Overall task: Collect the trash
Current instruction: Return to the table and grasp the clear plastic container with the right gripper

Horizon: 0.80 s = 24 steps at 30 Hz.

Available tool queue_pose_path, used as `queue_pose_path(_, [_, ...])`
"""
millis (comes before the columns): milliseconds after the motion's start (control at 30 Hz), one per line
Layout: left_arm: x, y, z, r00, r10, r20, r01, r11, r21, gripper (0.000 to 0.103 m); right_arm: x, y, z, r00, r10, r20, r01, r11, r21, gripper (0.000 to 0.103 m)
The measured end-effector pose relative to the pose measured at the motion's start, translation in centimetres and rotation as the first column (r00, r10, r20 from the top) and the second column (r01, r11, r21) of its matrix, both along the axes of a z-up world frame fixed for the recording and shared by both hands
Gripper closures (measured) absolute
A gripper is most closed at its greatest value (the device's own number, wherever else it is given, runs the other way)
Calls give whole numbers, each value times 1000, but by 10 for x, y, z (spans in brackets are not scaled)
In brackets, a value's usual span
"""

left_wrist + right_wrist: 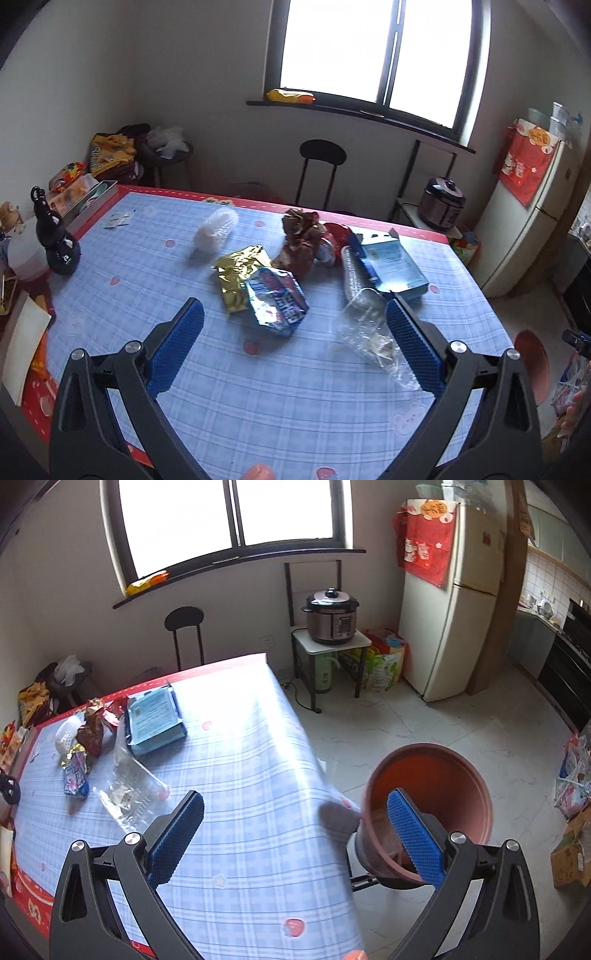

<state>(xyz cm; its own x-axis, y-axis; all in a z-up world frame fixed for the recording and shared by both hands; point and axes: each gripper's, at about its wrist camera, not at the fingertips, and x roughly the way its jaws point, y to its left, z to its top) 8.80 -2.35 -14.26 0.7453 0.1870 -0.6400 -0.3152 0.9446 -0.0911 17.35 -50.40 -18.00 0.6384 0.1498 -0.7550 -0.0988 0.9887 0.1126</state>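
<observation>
Trash lies on the blue checked tablecloth [258,398]: a blue-red snack packet [277,301], a gold wrapper [236,275], a brown crumpled bag [301,240], a clear plastic tray [369,328], a light blue carton [391,264] and a white plastic cup [216,230]. My left gripper [295,314] is open and empty, hovering just short of the snack packet. My right gripper [295,806] is open and empty over the table's right edge. A brown-red round bin [430,801] stands on the floor beside the table, behind the right finger. The trash also shows at left in the right wrist view [122,746].
A black bottle [55,236] stands at the table's left edge. A black stool [321,166] is behind the table under the window. A rice cooker [332,616] sits on a small stand and a fridge [450,602] stands at right. Boxes and bags [572,812] lie on the floor.
</observation>
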Motion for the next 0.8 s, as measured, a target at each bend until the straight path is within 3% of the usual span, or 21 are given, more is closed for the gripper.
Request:
queue_pose_path(133, [-2, 36, -14, 999, 22, -26, -23, 999, -41, 6, 17, 61, -6, 993, 117, -13, -117, 992, -49, 5])
queue_pose_path(267, [-3, 60, -31, 998, 20, -55, -22, 999, -35, 6, 48, 115, -27, 976, 210, -60, -210, 978, 8, 5])
queue_pose_path(367, [0, 80, -44, 997, 19, -78, -23, 998, -51, 6, 76, 158, -54, 944, 312, -103, -307, 950, 60, 6])
queue_pose_path(433, [1, 94, -51, 996, 20, -90, -26, 997, -75, 7, 96, 182, -76, 921, 365, -140, -357, 931, 76, 12])
queue_pose_path(533, [3, 109, -58, 995, 14, -99, -22, 996, -83, 8, 118, 212, -108, 890, 394, -229, -393, 918, 53, 26])
queue_pose_path(633, [3, 120, -64, 994, 19, -109, -28, 996, -87, 12, 131, 236, -126, 865, 426, -265, -433, 901, 36, 27])
queue_pose_path(800, [-3, 129, -77, 990, 34, -135, -50, 992, -117, 19, 152, 253, -147, 849, 423, -316, -433, 900, 42, 28])
